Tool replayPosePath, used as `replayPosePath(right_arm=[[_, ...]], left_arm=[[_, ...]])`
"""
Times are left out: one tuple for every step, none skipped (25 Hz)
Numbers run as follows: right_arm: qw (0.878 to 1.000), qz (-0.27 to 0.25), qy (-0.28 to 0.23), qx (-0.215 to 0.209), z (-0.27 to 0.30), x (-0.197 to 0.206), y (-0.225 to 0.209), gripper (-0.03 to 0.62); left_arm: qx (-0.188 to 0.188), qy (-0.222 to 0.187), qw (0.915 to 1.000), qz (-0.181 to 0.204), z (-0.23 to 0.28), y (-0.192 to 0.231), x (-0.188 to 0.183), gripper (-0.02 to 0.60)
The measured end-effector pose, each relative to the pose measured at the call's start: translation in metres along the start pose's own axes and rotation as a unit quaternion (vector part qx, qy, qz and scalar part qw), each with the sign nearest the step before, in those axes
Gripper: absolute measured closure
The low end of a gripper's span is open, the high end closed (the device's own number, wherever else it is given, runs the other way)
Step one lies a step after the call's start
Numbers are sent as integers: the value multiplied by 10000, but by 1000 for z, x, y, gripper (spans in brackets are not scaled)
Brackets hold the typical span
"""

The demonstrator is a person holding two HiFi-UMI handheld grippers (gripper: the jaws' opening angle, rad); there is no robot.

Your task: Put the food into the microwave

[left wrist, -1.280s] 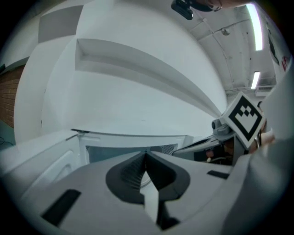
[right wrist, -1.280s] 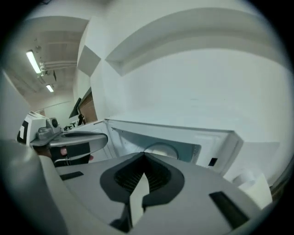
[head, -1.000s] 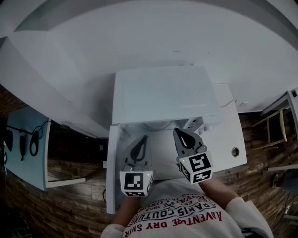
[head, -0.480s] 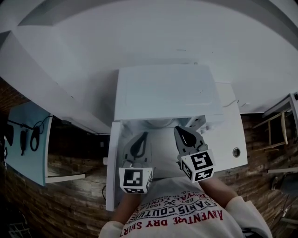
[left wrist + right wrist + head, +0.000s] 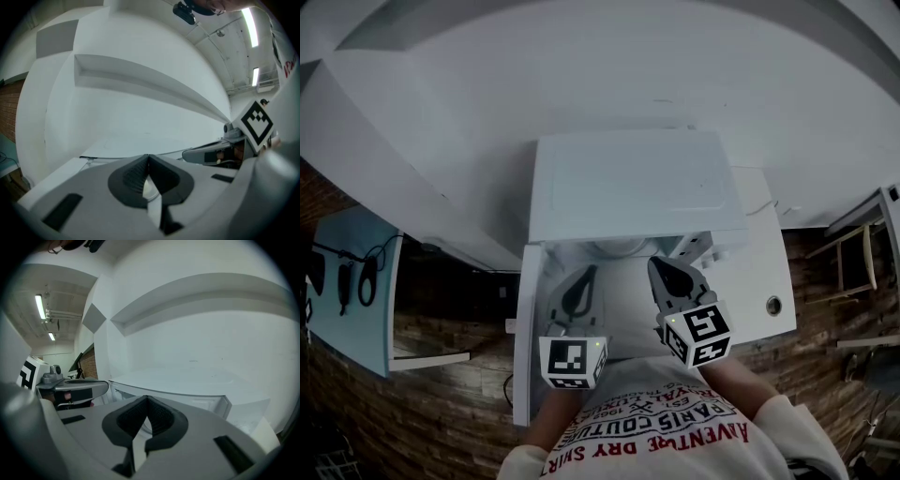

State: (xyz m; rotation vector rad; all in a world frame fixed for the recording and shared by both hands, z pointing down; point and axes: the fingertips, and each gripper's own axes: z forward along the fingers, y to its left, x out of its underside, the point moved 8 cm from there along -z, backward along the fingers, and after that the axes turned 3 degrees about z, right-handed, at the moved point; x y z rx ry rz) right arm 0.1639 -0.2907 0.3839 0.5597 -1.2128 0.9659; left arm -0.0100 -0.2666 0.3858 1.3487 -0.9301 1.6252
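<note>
The microwave door (image 5: 523, 347) stands swung open at the left. Just before the mouth of the microwave (image 5: 628, 187), the left gripper (image 5: 585, 275) has its jaws closed together on nothing, and so does the right gripper (image 5: 662, 266). A pale round shape (image 5: 614, 249) inside may be the food's plate; I cannot tell. If it is, draw both grippers clear, then push the door's outer edge shut.

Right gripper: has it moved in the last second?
No. The right gripper sits at the same spot just below the front edge of the microwave, with its jaws shut on nothing.
</note>
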Motion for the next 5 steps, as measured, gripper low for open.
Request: replayPosePath(right_arm=[[10000,-72,-5,23,-1,0,1,583],[9999,-152,-14,43,-1,-1,2,582],[9998,-215,-24,54,-1,-2,3,582],[9996,-259,-33,59,-2,-3,3,583],[9995,-294,-41,61,-2,-3,4,582]], left_arm=[[13,3,10000,-10,0,-1,1,575],[24,7,10000,-20,0,-2,1,575],[35,6,10000,-25,0,-3,1,575],[45,3,10000,-28,0,-4,0,575],[55,0,10000,-29,1,-5,0,575]])
